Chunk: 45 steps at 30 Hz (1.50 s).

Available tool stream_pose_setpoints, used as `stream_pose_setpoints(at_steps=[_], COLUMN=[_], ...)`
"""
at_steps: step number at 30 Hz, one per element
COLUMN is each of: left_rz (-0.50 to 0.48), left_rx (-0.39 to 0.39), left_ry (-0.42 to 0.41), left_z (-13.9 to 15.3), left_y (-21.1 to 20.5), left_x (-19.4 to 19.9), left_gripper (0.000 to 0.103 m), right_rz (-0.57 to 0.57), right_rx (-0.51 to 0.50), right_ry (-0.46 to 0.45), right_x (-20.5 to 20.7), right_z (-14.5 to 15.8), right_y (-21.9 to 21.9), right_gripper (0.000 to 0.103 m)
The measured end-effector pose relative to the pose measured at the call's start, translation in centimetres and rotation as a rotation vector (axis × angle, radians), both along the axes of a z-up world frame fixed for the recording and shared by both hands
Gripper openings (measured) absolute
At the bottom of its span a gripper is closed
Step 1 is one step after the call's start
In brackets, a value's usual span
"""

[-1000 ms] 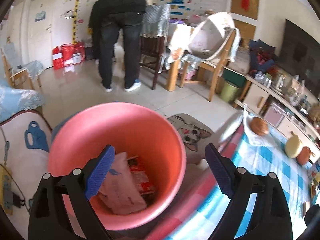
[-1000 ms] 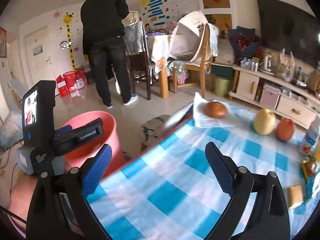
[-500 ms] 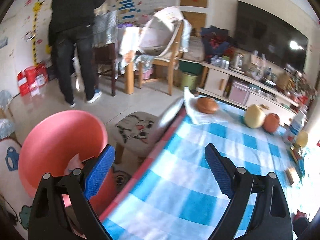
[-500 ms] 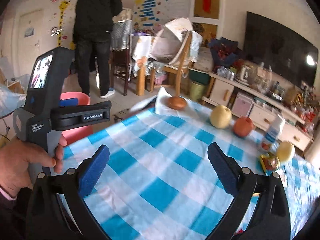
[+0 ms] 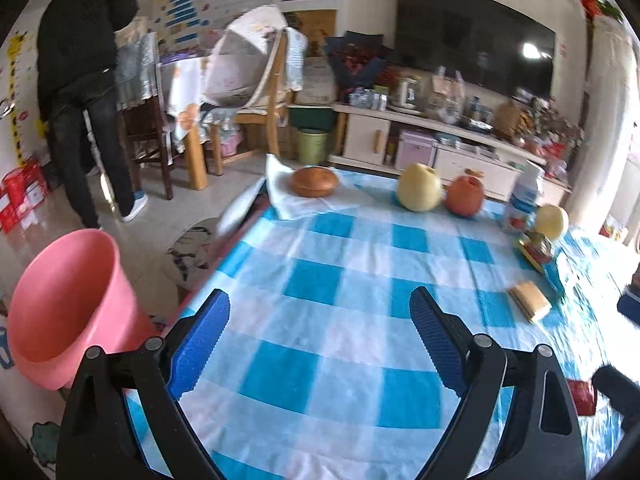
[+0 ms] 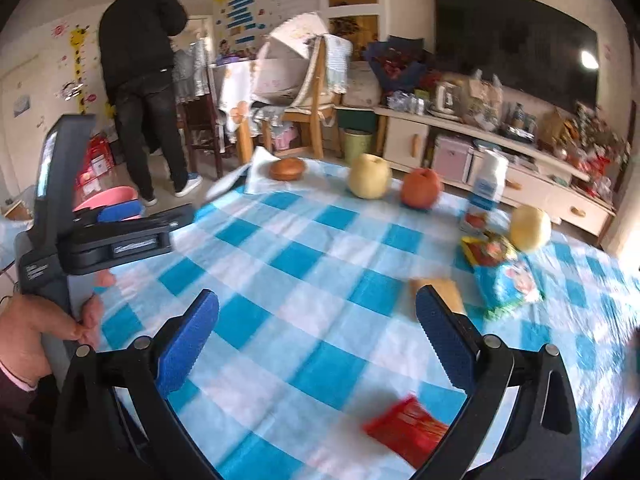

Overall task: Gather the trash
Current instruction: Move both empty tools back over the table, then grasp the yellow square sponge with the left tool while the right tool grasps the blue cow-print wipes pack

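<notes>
My left gripper (image 5: 320,320) is open and empty above the blue-checked tablecloth (image 5: 340,280), near its left edge. A pink trash bucket (image 5: 64,304) stands on the floor to its left. My right gripper (image 6: 318,322) is open and empty over the cloth (image 6: 280,280). A red wrapper (image 6: 408,432) lies just below its right finger; it also shows in the left wrist view (image 5: 582,396). A tan wrapper (image 6: 440,288), a blue snack bag (image 6: 508,280) and a red-yellow packet (image 6: 486,250) lie further right. The left gripper body (image 6: 100,236) shows at the left.
On the table's far side sit a bun on white paper (image 5: 314,180), two yellow pears (image 5: 420,186) (image 5: 552,220), an orange fruit (image 5: 464,196) and a milk bottle (image 5: 524,200). A person in black (image 5: 88,92) stands by chairs. A stool (image 5: 192,244) is beside the table.
My left gripper swung right from above the pink bucket to over the table. My right gripper also swung right, bringing the wrappers into view. Both stayed open.
</notes>
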<state>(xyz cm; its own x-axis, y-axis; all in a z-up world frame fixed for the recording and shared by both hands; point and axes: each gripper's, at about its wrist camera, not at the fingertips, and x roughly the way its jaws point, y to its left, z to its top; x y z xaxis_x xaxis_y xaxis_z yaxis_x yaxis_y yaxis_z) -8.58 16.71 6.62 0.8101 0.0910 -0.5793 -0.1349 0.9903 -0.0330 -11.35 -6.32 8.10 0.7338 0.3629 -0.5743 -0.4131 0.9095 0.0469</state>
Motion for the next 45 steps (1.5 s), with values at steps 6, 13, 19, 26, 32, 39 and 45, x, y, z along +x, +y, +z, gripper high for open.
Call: stream_pose_setpoints(at_steps=[6, 13, 19, 26, 32, 39, 45], left_rz=[-0.113, -0.200, -0.271, -0.310, -0.316, -0.297, -0.287], left_rx=[0.006, -0.006, -0.081, -0.195, -0.119, -0.036, 0.022], left_ry=[0.006, 0.036, 0.111, 0.275, 0.364, 0.428, 0.428], left_z=[-0.2, -0.4, -0.6, -3.0, -5.2, -7.2, -8.3], left_y=[-4.0, -8.0, -11.9, -17.6, -22.6, -24.4, -25.0], left_x=[-0.4, 0.1, 2.5, 7.6, 11.5, 14.1, 14.6], left_gripper=[0.091, 0.091, 0.091, 0.091, 0.091, 0.082, 0.076], right_rz=[-0.081, -0.166, -0.221, -0.285, -0.261, -0.238, -0.200], right_rx=[0.062, 0.145, 0.097, 0.055, 0.061, 0.115, 0.092], right_ry=[0.026, 0.046, 0.041, 0.078, 0.155, 0.230, 0.231], right_x=[0.6, 1.9, 3.4, 6.5, 10.1, 13.3, 15.2], right_z=[0.0, 0.5, 0.6, -1.2, -4.1, -6.5, -7.1], right_y=[-5.3, -11.5, -15.0, -18.2, -18.8, -19.1, -18.2], right_gripper=[0.099, 0.099, 0.099, 0.099, 0.098, 0.097, 0.097])
